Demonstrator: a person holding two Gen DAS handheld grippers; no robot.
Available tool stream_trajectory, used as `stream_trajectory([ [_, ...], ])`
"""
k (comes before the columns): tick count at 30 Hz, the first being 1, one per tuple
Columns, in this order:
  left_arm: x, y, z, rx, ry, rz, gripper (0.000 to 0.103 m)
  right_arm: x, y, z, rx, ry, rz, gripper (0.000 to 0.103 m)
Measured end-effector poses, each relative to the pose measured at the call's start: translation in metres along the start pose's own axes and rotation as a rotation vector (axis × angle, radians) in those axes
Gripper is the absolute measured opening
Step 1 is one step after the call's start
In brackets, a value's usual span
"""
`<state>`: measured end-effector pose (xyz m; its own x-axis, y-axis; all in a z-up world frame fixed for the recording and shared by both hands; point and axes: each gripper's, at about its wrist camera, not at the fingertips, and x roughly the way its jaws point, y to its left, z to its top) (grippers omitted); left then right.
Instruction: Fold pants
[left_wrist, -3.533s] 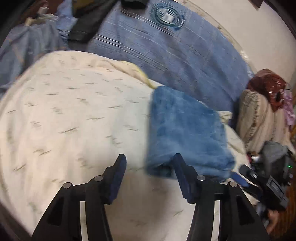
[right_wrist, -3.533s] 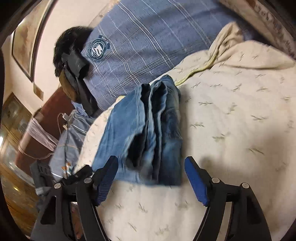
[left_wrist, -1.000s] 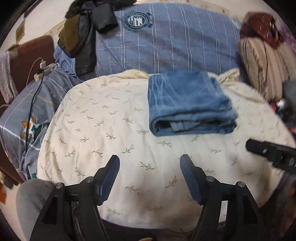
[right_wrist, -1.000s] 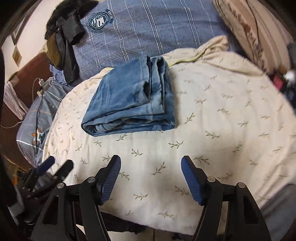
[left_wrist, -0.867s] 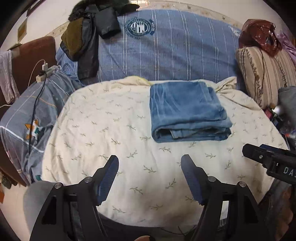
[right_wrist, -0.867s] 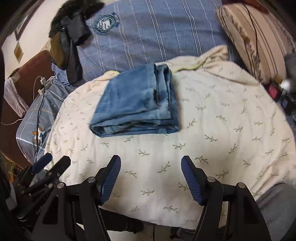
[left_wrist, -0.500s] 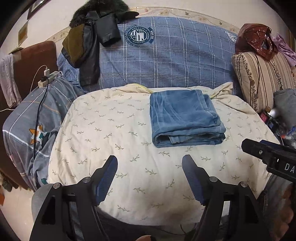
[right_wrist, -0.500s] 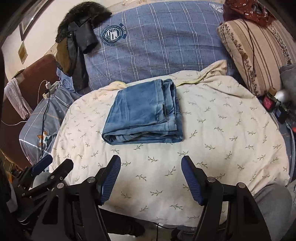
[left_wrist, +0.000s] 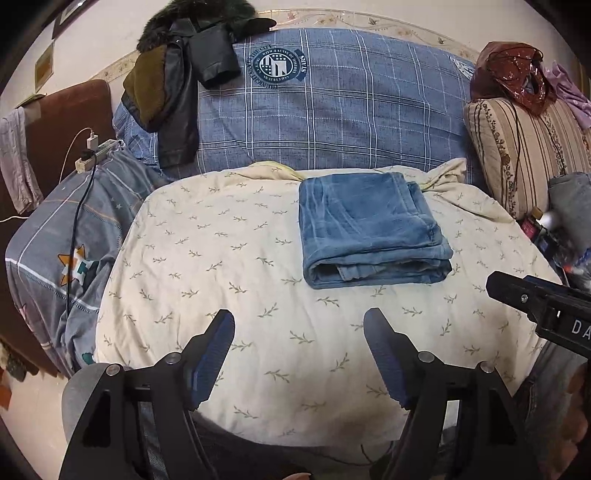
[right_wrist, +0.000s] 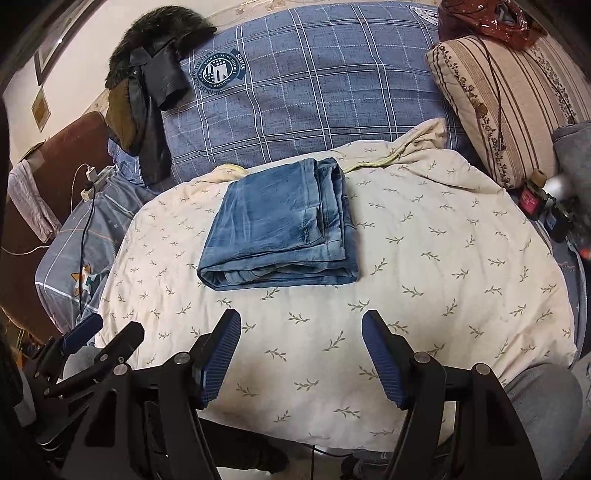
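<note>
The blue jeans (left_wrist: 369, 229) lie folded into a compact rectangle on the cream leaf-print cloth (left_wrist: 236, 258), toward its far side; they also show in the right wrist view (right_wrist: 280, 229). My left gripper (left_wrist: 299, 328) is open and empty, held back over the near edge of the cloth, well short of the jeans. My right gripper (right_wrist: 301, 328) is open and empty too, also near the front edge. The right gripper's body shows at the right of the left wrist view (left_wrist: 543, 306); the left gripper shows at lower left of the right wrist view (right_wrist: 92, 339).
A blue plaid cushion (left_wrist: 332, 103) with a dark jacket (left_wrist: 173, 92) stands behind the cloth. A striped pillow (left_wrist: 524, 147) and small items lie at the right. A power strip with cables (left_wrist: 92, 155) lies at the left on grey-blue bedding.
Both grippers have pulled back from the folded jeans toward the near edge and risen. The jeans lie still. Both grippers stay open.
</note>
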<state>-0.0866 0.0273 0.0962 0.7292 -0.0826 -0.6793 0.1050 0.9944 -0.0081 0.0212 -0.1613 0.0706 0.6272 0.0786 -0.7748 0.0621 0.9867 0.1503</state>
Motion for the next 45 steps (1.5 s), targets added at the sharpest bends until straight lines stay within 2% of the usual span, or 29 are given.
stream_trajectory([
  [29,0.000,-0.007,-0.002,0.010,-0.008,0.015,0.073,0.002,0.001,0.000,-0.003,0.003,-0.010,0.069],
  [45,0.011,-0.010,0.002,0.009,0.020,0.021,0.073,0.010,-0.002,-0.001,0.005,0.016,-0.005,0.069],
])
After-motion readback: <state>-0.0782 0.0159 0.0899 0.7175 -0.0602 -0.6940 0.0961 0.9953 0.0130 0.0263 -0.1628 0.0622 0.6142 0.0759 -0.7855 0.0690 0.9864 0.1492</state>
